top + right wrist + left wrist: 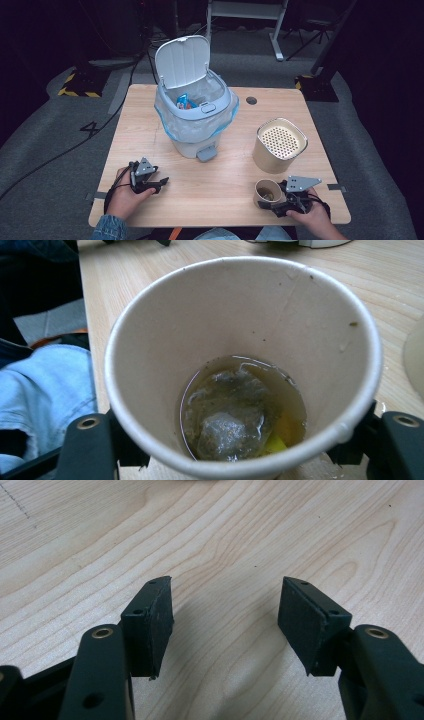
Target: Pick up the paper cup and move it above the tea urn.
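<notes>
While the high view just gives me a small paper cup [268,193] at the near right edge of the wooden worktop [220,175], my right tool's [287,200] own view looks inside: a soggy tea bag [231,417] in shallow yellowish liquid. That tool is clamped on the cup's sides. My left tool [159,183] rests low on the worktop, jaws apart, its flat pads [305,625] over bare pale woodgrain.

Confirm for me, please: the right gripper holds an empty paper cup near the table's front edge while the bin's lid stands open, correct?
Not quite: the paper cup is not empty. The right gripper view shows a used tea bag lying in a little yellowish liquid at its bottom. The rest holds: the right gripper has its jaws around the cup near the table's front edge, and the bin's lid stands open.
</notes>
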Available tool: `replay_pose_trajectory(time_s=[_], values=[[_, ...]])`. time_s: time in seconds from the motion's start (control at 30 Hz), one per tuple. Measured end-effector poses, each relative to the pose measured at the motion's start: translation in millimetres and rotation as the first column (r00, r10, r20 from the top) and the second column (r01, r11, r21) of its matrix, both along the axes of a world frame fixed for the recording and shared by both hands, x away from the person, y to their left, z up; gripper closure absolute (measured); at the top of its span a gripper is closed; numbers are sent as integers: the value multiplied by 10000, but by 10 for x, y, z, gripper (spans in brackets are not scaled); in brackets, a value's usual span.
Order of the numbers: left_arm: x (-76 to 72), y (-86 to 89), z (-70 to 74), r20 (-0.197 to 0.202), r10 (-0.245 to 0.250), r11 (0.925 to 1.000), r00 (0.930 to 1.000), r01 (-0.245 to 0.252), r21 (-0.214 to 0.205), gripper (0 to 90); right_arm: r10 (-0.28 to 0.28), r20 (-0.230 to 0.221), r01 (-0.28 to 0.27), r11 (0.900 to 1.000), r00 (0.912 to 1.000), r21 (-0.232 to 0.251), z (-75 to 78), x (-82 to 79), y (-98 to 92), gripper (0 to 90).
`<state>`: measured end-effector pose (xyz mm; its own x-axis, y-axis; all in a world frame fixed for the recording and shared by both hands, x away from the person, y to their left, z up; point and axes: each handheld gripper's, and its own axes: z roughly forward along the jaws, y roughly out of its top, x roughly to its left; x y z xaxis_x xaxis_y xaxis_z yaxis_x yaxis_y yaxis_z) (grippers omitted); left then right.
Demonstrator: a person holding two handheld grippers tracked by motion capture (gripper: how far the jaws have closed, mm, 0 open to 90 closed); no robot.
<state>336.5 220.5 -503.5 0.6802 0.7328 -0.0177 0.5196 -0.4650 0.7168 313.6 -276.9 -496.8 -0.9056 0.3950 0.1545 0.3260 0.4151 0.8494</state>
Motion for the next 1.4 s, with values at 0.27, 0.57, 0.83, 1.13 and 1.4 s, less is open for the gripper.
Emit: replay_pose_trajectory(time_s=[0.27,0.57,0.83,1.13,1.4], values=[[2,1,0,-5,14,10000,10000,-14,0,394,-257,284,250,9994,9993,240,168,-10,-88,302],[19,-7,0,-8,45,10000,10000,-45,-10,388,-947,451,945,9955,9945,59,452,-24,-279,302],[24,-10,0,-15,55,10000,10000,-55,-16,386,-1391,515,1386,9902,9889,145,733,-3,-452,302],[23,-12,-1,-4,55,10000,10000,-55,-7,386,-2007,778,1987,9795,9766,327,1018,29,-620,302],[23,-12,-1,-8,53,10000,10000,-53,-13,386,-2398,915,2366,9706,9665,447,1228,162,-738,302]])
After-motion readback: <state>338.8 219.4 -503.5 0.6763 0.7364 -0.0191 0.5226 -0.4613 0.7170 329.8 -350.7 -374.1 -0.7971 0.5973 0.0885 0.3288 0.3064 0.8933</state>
